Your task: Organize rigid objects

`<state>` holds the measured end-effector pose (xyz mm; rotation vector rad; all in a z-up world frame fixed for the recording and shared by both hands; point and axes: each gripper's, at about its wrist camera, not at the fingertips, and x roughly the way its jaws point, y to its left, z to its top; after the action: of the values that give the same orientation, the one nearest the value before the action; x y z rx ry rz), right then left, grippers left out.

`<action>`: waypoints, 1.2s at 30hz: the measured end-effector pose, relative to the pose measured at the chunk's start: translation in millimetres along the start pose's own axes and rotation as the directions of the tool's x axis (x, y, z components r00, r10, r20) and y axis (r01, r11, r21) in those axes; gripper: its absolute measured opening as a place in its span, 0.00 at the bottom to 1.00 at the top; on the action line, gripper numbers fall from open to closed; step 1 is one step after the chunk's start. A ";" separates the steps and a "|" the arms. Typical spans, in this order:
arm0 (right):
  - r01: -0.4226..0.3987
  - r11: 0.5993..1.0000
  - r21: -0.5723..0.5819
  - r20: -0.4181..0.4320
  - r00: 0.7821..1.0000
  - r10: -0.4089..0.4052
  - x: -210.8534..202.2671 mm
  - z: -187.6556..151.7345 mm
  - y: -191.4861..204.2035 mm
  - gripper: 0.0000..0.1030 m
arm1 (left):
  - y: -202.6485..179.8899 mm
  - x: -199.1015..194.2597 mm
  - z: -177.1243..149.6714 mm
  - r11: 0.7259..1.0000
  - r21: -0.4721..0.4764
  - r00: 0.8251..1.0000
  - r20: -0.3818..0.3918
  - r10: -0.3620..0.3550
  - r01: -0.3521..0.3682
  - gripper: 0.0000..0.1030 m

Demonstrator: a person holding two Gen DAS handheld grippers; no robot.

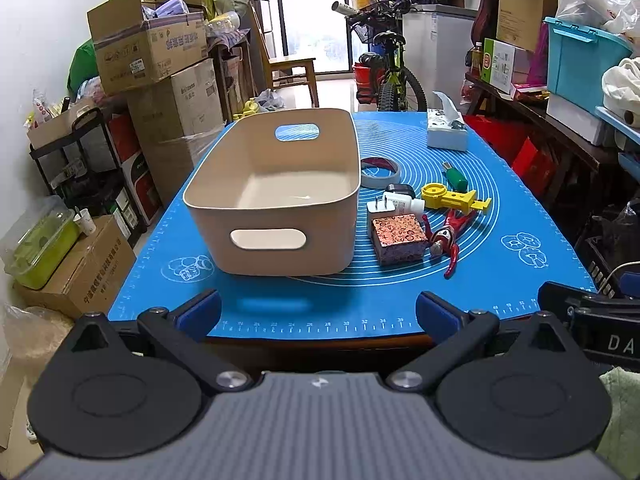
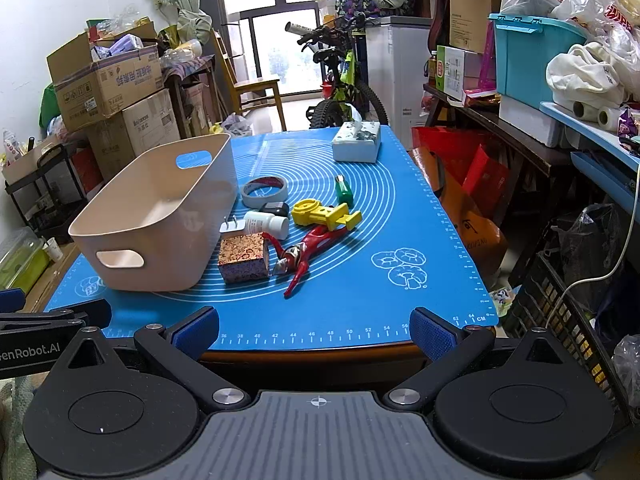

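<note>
A blue mat (image 1: 280, 312) is spread over the table, and a beige bin (image 1: 276, 192) with cut-out handles is set on its left half, nothing seen inside. Just right of the bin a cluster is laid out — a roll of tape (image 1: 380, 171), a white plug (image 1: 380, 205), a small white bottle (image 1: 404, 201), a patterned box (image 1: 398, 240), a red figure (image 1: 448, 236), a yellow plastic piece (image 1: 454, 197) and a green-handled tool (image 1: 456, 177). A tissue box (image 1: 446, 132) is placed at the far end. The left gripper (image 1: 318, 314) is held wide apart at the near edge, nothing between its blue pads (image 1: 200, 314). Part of the right gripper (image 1: 592, 320) is seen at the right border.
</note>
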<state>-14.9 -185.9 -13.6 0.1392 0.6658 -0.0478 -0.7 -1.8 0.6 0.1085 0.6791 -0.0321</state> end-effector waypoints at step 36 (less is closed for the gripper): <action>-0.003 1.000 0.008 -0.001 1.000 0.003 1.6 -0.9 -0.8 0.98 | 0.2 -1.1 0.7 1.000 0.010 1.000 0.003 0.004 -0.004 0.99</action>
<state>-14.3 -186.5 -15.4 0.1474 0.6662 -0.0479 -1.1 -1.6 1.8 0.1193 0.6755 -0.0313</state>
